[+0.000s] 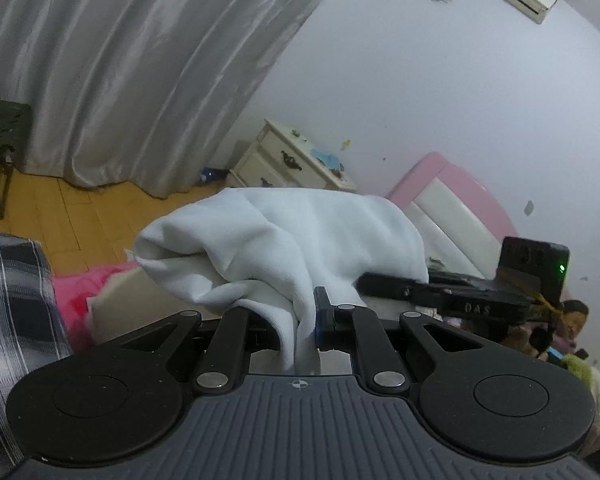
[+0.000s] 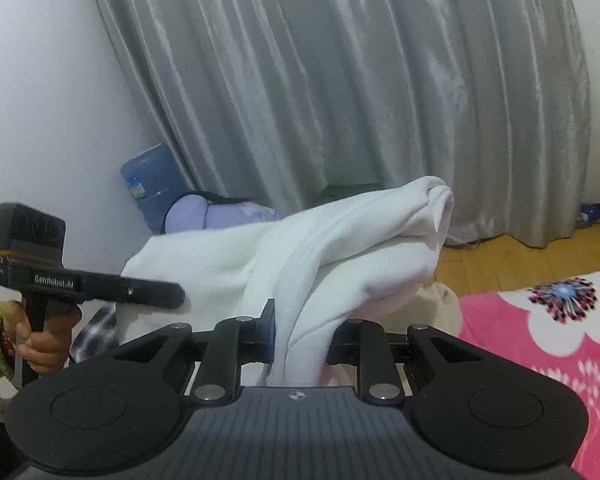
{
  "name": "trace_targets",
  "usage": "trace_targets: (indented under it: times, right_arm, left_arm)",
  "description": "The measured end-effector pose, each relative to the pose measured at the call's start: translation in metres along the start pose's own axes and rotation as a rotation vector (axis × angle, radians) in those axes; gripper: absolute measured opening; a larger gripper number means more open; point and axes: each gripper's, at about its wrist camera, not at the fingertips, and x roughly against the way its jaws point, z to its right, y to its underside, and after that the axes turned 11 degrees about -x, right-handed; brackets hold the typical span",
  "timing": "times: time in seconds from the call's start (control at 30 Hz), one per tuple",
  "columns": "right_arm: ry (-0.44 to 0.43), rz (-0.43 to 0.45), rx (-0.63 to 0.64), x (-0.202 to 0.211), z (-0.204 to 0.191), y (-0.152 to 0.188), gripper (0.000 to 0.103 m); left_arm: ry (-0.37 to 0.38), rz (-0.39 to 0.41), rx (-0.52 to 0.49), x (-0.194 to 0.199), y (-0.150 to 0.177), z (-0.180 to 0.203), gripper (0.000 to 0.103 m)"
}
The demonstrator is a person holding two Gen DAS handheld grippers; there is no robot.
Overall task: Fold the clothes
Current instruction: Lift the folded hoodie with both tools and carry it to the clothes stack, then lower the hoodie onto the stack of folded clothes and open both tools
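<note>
Left gripper point(image 1: 306, 320): nearly closed, pinching white garment point(image 1: 284, 240) | right gripper point(image 2: 300, 336): narrow gap, clamping same garment, bunched

On the side of my left gripper point(image 2: 100, 286), seen at the left from my right wrist, I can read "GenRobot.AI" in pale letters. On the side of my right gripper point(image 1: 452, 300), at the right of my left wrist view, only "DAS" is legible. The label on the blue water jug point(image 2: 152, 184) far left is too blurred to read.
</note>
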Motion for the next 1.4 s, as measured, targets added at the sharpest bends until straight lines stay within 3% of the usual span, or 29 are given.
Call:
trace_targets:
  times: [0.17, 0.23, 0.3, 0.37, 0.4, 0.47, 0.53, 0.6, 0.67, 0.73, 0.8, 0.83, 0.87, 0.9, 0.93, 0.97, 1.03, 1.13, 1.2, 1.23, 1.27, 1.33, 1.4]
  right_arm:
    - [0.061, -0.037, 0.033, -0.03, 0.018, -0.002, 0.026]
    - [0.111, -0.063, -0.035, -0.043, 0.04, 0.002, 0.031]
    - [0.147, -0.076, -0.108, -0.051, 0.06, 0.004, 0.039]
    - [0.142, -0.04, -0.181, -0.039, 0.071, 0.004, 0.045]
    - [0.157, -0.014, -0.191, -0.031, 0.073, 0.001, 0.052]
    - [0.202, 0.066, -0.215, -0.008, 0.076, -0.004, 0.056]
    - [0.228, 0.141, -0.243, 0.012, 0.078, -0.008, 0.055]
    - [0.222, 0.198, -0.247, 0.03, 0.072, -0.019, 0.043]
    - [0.172, 0.216, -0.204, 0.034, 0.06, -0.03, 0.039]
    - [0.101, 0.176, -0.124, 0.025, 0.04, -0.03, 0.033]
    - [0.078, 0.077, -0.035, 0.002, 0.026, -0.021, 0.033]
    - [0.098, 0.017, 0.011, -0.012, 0.023, -0.013, 0.029]
    - [0.17, -0.039, 0.053, -0.025, 0.026, -0.004, 0.027]
    - [0.272, -0.09, 0.089, -0.036, 0.032, 0.004, 0.016]
    - [0.35, -0.119, 0.099, -0.041, 0.039, 0.011, 0.012]
    - [0.387, -0.105, 0.068, -0.036, 0.046, 0.013, 0.013]
    - [0.37, -0.032, 0.014, -0.008, 0.048, 0.012, 0.017]
    - [0.219, 0.033, 0.041, 0.027, 0.025, 0.014, 0.017]
    - [0.093, -0.002, 0.091, 0.038, 0.005, 0.024, 0.017]
    - [0.071, -0.049, 0.139, 0.034, -0.003, 0.036, 0.016]
    - [0.081, -0.112, 0.188, 0.027, -0.008, 0.049, 0.015]
    - [0.188, -0.259, 0.276, 0.007, -0.005, 0.083, 0.013]
    - [0.244, -0.278, 0.22, 0.014, 0.004, 0.094, 0.013]
  left_arm:
    - [-0.13, -0.087, -0.136, -0.031, 0.01, -0.023, 0.013]
    - [-0.191, -0.142, -0.176, -0.045, 0.015, -0.034, 0.022]
    - [-0.212, -0.244, -0.036, -0.052, 0.015, -0.055, 0.026]
    - [-0.198, -0.22, 0.008, -0.039, 0.011, -0.062, 0.031]
    - [-0.203, -0.212, -0.008, -0.031, 0.007, -0.058, 0.034]
    - [-0.195, -0.189, -0.058, -0.013, -0.001, -0.045, 0.035]
    - [-0.199, -0.136, -0.106, 0.001, -0.009, -0.033, 0.037]
    - [-0.187, -0.063, -0.142, 0.011, -0.015, -0.02, 0.037]
    - [-0.153, -0.01, -0.167, 0.005, -0.017, -0.012, 0.04]
    - [-0.126, -0.006, -0.182, -0.016, -0.014, -0.009, 0.04]
    - [-0.118, -0.079, -0.16, -0.05, -0.006, -0.013, 0.04]
    - [-0.124, -0.122, -0.151, -0.066, -0.001, -0.015, 0.04]
    - [-0.17, -0.188, -0.148, -0.081, 0.009, -0.019, 0.04]
    - [-0.207, -0.242, -0.143, -0.094, 0.017, -0.023, 0.036]
    - [-0.207, -0.252, -0.128, -0.098, 0.022, -0.027, 0.036]
    - [-0.205, -0.257, -0.118, -0.101, 0.025, -0.029, 0.036]
    - [-0.191, -0.225, -0.131, -0.092, 0.018, -0.022, 0.039]
    - [-0.118, -0.171, -0.245, -0.081, 0.016, -0.001, 0.04]
    - [0.0, -0.185, -0.322, -0.083, 0.019, 0.02, 0.04]
    - [0.043, -0.204, -0.347, -0.088, 0.024, 0.028, 0.04]
    - [0.084, -0.237, -0.368, -0.097, 0.034, 0.036, 0.04]
    - [0.143, -0.325, -0.402, -0.118, 0.059, 0.047, 0.04]
    - [0.115, -0.387, -0.433, -0.132, 0.081, 0.055, 0.039]
